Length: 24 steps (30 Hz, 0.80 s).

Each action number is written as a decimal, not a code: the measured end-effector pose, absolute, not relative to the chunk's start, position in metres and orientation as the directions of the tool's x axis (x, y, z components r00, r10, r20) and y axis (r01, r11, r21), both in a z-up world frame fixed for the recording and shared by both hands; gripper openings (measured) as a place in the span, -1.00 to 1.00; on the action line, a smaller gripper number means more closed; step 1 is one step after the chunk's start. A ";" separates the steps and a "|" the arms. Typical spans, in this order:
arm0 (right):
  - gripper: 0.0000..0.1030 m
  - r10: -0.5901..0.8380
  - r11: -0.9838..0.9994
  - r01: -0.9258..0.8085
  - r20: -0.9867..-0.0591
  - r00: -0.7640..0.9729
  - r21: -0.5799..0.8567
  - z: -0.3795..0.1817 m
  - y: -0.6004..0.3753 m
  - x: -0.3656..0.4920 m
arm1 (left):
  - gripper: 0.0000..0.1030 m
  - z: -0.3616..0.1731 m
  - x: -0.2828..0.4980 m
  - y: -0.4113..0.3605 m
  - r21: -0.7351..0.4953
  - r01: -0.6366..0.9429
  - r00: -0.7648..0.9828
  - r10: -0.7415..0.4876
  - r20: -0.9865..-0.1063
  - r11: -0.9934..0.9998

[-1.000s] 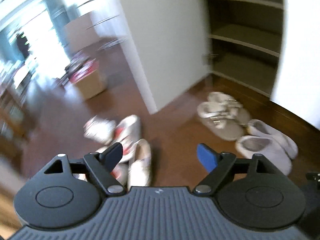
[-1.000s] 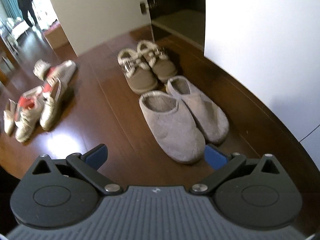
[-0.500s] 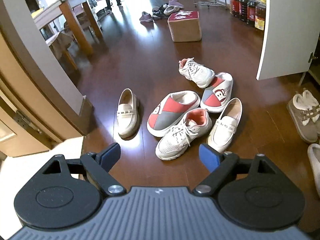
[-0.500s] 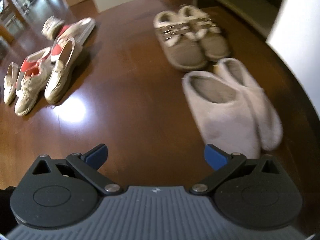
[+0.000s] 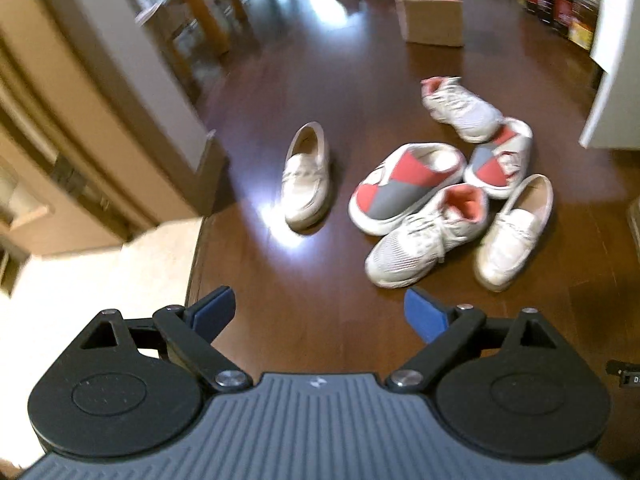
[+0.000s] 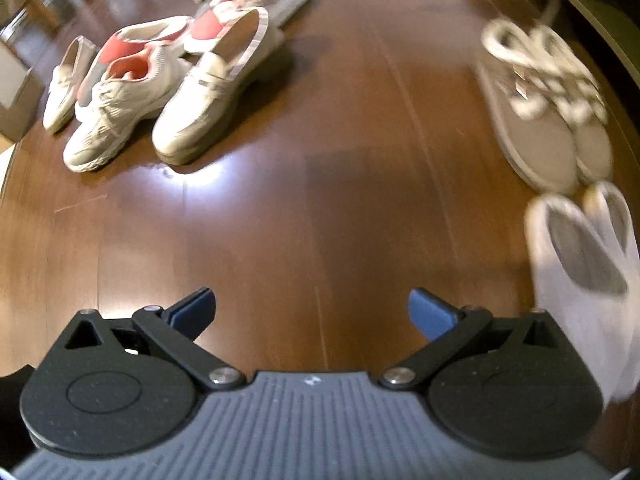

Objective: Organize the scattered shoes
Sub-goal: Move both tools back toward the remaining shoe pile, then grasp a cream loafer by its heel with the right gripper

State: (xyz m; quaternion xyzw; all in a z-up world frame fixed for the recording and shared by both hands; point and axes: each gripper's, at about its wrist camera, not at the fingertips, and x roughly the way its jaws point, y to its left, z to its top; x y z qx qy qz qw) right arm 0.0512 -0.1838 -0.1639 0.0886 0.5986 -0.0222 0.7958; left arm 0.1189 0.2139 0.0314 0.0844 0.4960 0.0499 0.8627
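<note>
Six shoes are lying scattered on the dark wood floor [image 5: 320, 272] in the L wrist view. One cream loafer [image 5: 305, 176] is sitting alone at left, toe toward the camera, apart from the rest. Its mate, the second cream loafer [image 5: 516, 232], is lying at the right edge of the cluster, just beside a white sneaker w/ coral lining [image 5: 428, 236]. A red-and-grey slipper [image 5: 404, 186] is touching that sneaker's collar; a second red-and-grey slipper [image 5: 500, 160] is sitting behind, w/ another white sneaker [image 5: 460, 110] resting against it. A cardboard box [image 5: 434, 20] is standing farther back.

L hand-held gripper [image 5: 318, 312] is hanging above bare floor, jaws opening wide, nothing btwn the blue pads.

R wrist view: the same cluster is lying upper left, sneaker [image 6: 120, 116] and loafer [image 6: 208, 96] nearest. A pair of taupe fleece-trimmed shoes [image 6: 548, 112] is sitting side by side at upper right, blurred. A pair of pale grey slippers [image 6: 588, 264] is lying just below them, near the R edge. R hand-held gripper [image 6: 312, 310] is standing wide apart over bare floor, gripping nothing.
</note>
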 end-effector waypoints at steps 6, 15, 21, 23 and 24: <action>0.98 0.208 0.977 -0.125 -0.907 0.365 0.173 -0.139 -0.111 0.172 | 0.85 -0.021 0.134 0.284 0.102 -0.238 0.513 0.214 -0.831 0.966; -0.50 0.384 0.896 -0.367 -0.852 0.356 0.251 -0.164 0.064 0.392 | 0.85 -0.104 0.160 0.304 0.191 -0.196 0.504 0.266 -0.822 0.962; 0.28 0.391 0.917 -0.240 -0.835 0.388 0.317 -0.219 0.144 0.505 | 0.85 -0.127 0.186 0.344 0.139 -0.259 0.456 0.247 -0.855 0.956; 0.28 0.356 0.932 -0.214 -0.844 0.401 0.291 -0.230 0.164 0.523 | 0.85 -0.131 0.187 0.358 0.127 -0.298 0.431 0.252 -0.866 0.946; 0.26 0.341 0.938 -0.199 -0.849 0.403 0.283 -0.235 0.171 0.530 | 0.85 -0.133 0.187 0.362 0.127 -0.308 0.424 0.255 -0.869 0.943</action>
